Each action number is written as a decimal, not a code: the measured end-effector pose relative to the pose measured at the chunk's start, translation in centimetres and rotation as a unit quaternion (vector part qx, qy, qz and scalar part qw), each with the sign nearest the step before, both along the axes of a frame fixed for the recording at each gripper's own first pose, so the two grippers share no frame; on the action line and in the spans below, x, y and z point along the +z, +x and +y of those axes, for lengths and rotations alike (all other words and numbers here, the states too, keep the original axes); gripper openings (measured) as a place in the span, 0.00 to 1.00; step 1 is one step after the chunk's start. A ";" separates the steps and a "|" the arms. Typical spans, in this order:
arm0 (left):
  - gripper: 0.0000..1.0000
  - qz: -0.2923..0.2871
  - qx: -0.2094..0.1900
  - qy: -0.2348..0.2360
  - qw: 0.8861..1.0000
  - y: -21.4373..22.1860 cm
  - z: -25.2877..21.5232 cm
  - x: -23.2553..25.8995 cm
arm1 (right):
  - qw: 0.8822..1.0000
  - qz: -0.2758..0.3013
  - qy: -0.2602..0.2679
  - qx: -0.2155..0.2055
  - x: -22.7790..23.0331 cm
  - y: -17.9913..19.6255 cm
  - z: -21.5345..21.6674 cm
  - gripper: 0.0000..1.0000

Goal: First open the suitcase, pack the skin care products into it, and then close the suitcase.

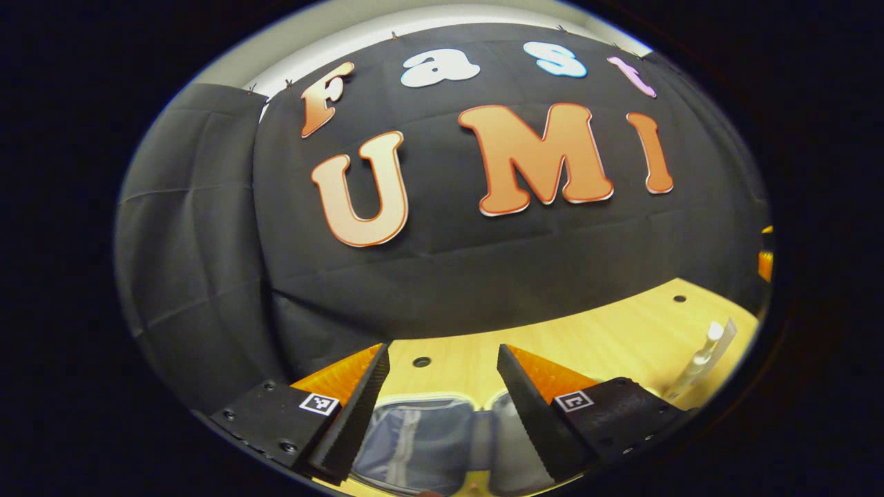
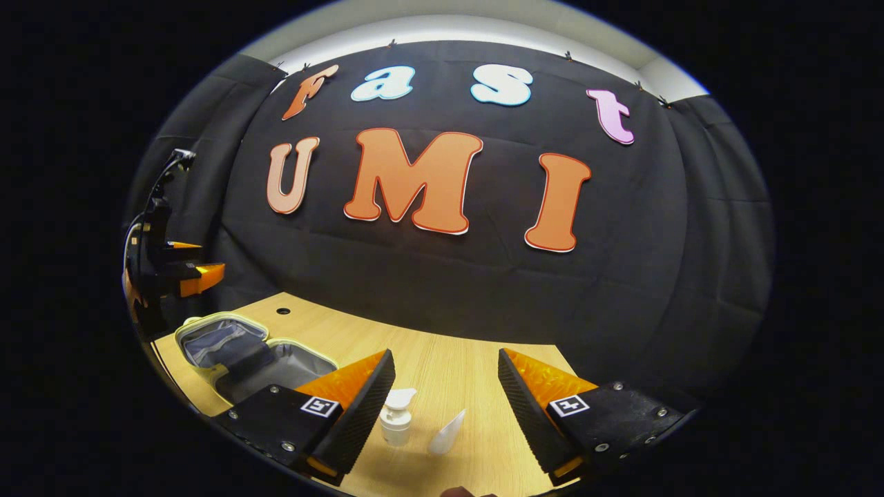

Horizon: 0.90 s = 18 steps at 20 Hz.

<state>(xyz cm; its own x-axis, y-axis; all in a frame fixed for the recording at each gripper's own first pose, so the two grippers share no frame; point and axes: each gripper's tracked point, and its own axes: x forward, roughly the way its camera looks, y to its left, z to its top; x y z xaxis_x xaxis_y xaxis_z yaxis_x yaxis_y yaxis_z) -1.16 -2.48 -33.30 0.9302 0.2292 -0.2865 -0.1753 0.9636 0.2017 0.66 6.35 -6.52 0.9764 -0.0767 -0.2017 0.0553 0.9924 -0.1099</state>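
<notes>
Light wooden table [image 2: 442, 359], suitcase [image 2: 228, 345] pale yellow rim, grey lining, white pump bottle [image 2: 396, 417], white tube [image 2: 445, 433]

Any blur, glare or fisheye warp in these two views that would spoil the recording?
Left gripper view: sharp, strong fisheye bending of the table edge, white tube stretched near the rim. Right gripper view: sharp, even lighting, soft shadows under the pump bottle, open suitcase curved at the edge.

Suitcase [image 1: 421, 442] partly behind the jaws; white tube [image 1: 704, 355] cut off at the edge.

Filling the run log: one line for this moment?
suitcase: open | pump bottle, tube: on table, unpacked | left gripper: open | right gripper: open
</notes>
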 end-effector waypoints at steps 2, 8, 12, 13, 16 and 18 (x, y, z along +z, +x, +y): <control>1.00 -0.005 -0.017 -0.017 1.000 0.1 -3.1 -0.3 | 1.000 0.003 0.004 0.006 -0.4 -0.1 -0.6 0.95; 0.98 0.018 -0.076 -0.043 0.996 -0.6 -13.8 -3.3 | 0.999 0.018 0.012 0.028 -2.2 -0.4 -1.8 0.95; 0.98 0.037 -0.121 -0.051 0.991 -1.1 -20.2 -5.6 | 0.999 0.024 0.017 0.037 -3.1 -0.1 -2.6 0.95; 0.99 0.042 -0.129 -0.052 0.989 -1.2 -21.4 -6.1 | 0.999 0.027 0.016 0.040 -3.4 -0.1 -2.7 0.95; 0.98 0.056 -0.153 -0.060 0.985 -1.3 -25.2 -8.0 | 0.998 0.036 0.013 0.045 -4.2 -0.2 -3.4 0.95; 0.99 0.066 -0.164 -0.061 0.982 -1.2 -27.1 -9.3 | 0.998 0.043 0.013 0.048 -4.8 -0.3 -4.1 0.95</control>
<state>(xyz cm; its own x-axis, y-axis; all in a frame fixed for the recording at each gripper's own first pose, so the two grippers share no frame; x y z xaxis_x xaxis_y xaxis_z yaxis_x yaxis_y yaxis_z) -2.37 -29.59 -42.63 0.9012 -0.1211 -0.4162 0.1691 0.9823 0.0803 0.38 2.27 -11.29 0.9582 0.0226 -0.2854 -0.0485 0.9953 -0.0839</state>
